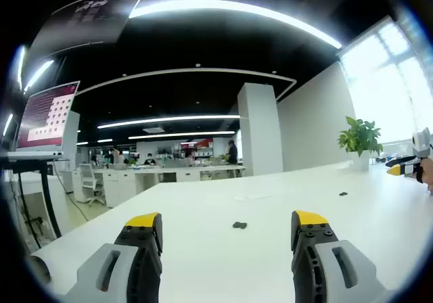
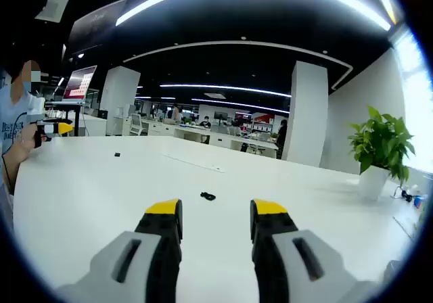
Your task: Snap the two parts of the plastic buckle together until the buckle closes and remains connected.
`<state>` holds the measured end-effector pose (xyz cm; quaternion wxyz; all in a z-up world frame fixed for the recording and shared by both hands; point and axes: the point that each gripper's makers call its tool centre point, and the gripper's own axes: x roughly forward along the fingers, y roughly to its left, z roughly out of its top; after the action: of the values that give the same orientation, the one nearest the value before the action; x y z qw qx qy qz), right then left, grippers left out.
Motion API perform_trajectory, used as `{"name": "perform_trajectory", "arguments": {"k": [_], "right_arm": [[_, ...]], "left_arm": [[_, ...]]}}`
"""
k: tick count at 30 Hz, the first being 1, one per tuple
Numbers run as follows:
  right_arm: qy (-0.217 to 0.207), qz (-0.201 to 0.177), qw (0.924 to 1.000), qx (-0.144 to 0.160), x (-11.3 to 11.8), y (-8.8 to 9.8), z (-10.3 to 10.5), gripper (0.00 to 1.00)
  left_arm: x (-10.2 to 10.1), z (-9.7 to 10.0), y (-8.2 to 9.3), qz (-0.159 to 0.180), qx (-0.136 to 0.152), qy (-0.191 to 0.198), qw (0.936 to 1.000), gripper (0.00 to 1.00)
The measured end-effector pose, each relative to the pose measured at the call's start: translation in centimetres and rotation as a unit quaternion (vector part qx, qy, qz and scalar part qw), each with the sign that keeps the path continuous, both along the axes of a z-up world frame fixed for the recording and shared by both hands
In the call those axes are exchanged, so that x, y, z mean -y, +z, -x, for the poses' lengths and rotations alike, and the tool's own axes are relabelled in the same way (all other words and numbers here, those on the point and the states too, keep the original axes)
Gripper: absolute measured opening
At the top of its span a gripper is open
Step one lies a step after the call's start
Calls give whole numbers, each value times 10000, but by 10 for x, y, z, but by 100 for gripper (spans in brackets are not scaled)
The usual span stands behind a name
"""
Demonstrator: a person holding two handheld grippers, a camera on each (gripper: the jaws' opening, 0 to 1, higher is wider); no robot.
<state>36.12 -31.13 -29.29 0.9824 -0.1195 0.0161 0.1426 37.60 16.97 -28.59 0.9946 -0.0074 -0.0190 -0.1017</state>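
Two small black buckle parts lie apart on the white table (image 1: 203, 262). One buckle part (image 1: 239, 225) rests just ahead of my left gripper (image 1: 226, 219), which is open with nothing between its yellow-tipped jaws. The other buckle part (image 1: 344, 194) lies farther right, toward my right gripper (image 1: 404, 168) at the edge of the view. In the right gripper view, that second buckle part (image 2: 208, 196) sits just beyond my open right gripper (image 2: 216, 208). The first buckle part (image 2: 117, 155) lies far left near the left gripper (image 2: 55, 128), held by a person's hand.
A potted plant (image 1: 360, 138) in a white pot (image 2: 374, 181) stands at the table's far edge by the windows. A faint flat sheet (image 2: 193, 162) lies mid-table. A monitor on a stand (image 1: 46, 117) is off the table's left end. Office desks and people sit far behind.
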Motion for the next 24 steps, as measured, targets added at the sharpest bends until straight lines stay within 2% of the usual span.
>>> {"name": "perform_trajectory", "arguments": {"k": [3,6,12,15,22,24], "right_arm": [[-58,153,9998,-92,3,-5,-1,40],[-85,181,9998,-48,4,-3,0,40],[-323,530,9981,-3,11,-2,3,36],[-354,499,9981,106,12,2,4,36],[-244,547,9982,103,5,2,5,35],[-190,543,9983,124,3,3,5,35]], "left_arm": [[-1,1,2,19,54,18,10000,79],[-2,1,2,21,66,57,10000,78],[-1,-2,-3,71,-85,-24,9999,78],[0,-3,-5,-2,-130,-36,9999,78],[-1,-3,-5,-31,-143,-21,9999,77],[3,-3,-6,26,-192,-123,9997,76]]}}
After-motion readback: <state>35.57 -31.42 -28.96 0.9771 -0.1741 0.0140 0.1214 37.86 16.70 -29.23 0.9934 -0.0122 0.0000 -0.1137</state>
